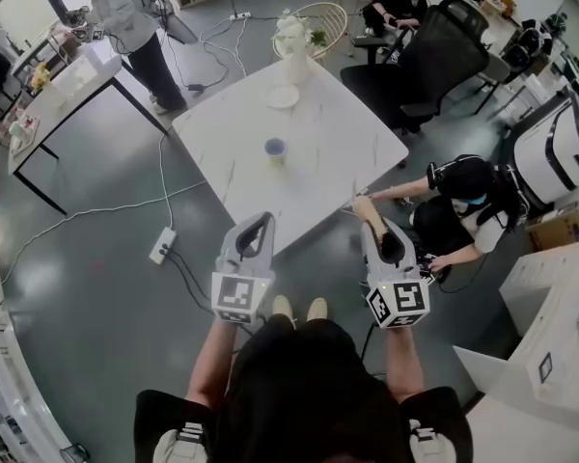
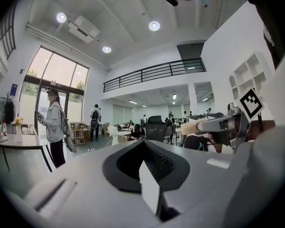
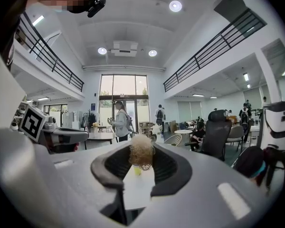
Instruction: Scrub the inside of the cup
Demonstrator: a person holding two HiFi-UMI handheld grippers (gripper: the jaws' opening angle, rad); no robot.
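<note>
The person is standing back from the white table (image 1: 338, 148), one gripper in each hand, both held out roughly level. The left gripper (image 1: 259, 224) is closed right up, jaws together with nothing between them; its own view shows only the room past the tips. The right gripper (image 1: 374, 226) is clamped on a cup brush (image 1: 365, 207), with the fuzzy tan head (image 3: 141, 152) sticking out past the jaw tips. That brush head also shows from the side in the left gripper view (image 2: 190, 126).

The cup (image 1: 275, 149) is a small one with a bluish rim. It sits upright near the middle of the table, well apart from both grippers and touching neither. In the right gripper view it's a tiny yellowish thing (image 3: 137, 170) just under the brush head, way off in the distance.

Further back on the table are a white plate (image 1: 283, 95) and a tall white vase-like thing (image 1: 291, 41) near the far edge. A power strip (image 1: 162, 245) lies on the floor to the left of the table, with its cable trailing off. Someone in black (image 1: 463, 193) is sitting just off the table's right corner.
</note>
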